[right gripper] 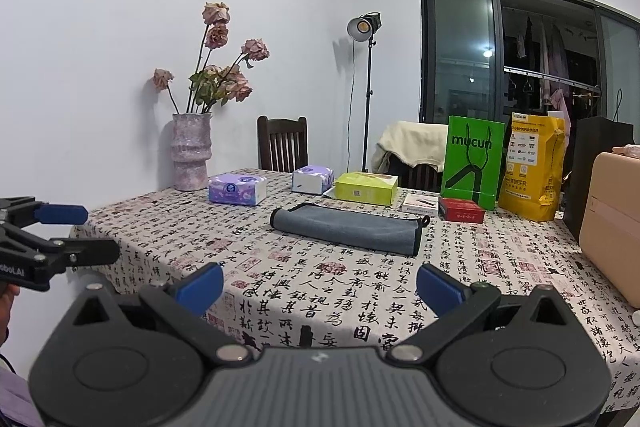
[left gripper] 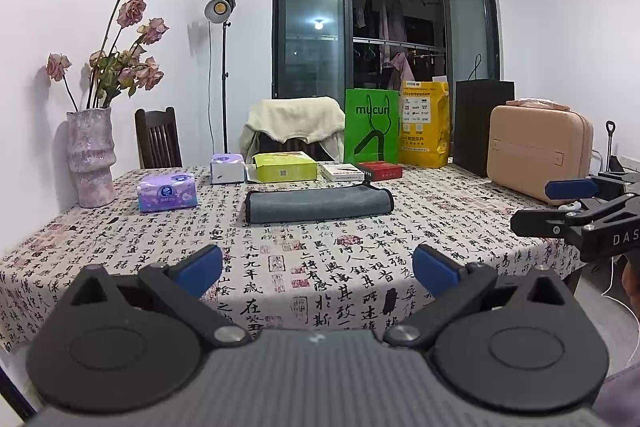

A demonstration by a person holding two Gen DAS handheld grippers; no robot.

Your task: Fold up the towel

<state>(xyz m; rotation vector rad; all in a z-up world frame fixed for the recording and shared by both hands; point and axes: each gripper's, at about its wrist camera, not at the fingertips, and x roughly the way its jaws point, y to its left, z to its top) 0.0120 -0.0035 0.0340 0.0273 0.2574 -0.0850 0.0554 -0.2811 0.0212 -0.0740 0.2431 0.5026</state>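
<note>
On the calligraphy-print tablecloth (left gripper: 320,267), mid-table, the grey towel (left gripper: 318,203) lies as a long folded strip, untouched. Left gripper (left gripper: 318,269) and right gripper (right gripper: 320,289) hover near the front edge, both spread wide, holding nothing. Judgement: pinch one short end at both corners and carry it across; room is clear in front, boxes (left gripper: 285,167) crowd behind.

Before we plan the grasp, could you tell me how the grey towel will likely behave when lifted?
The towel looks soft and folded, so it will probably droop and unfold if pinched at one edge. It seems light, and pushing may bunch it on the tablecloth instead of sliding cleanly.
</note>
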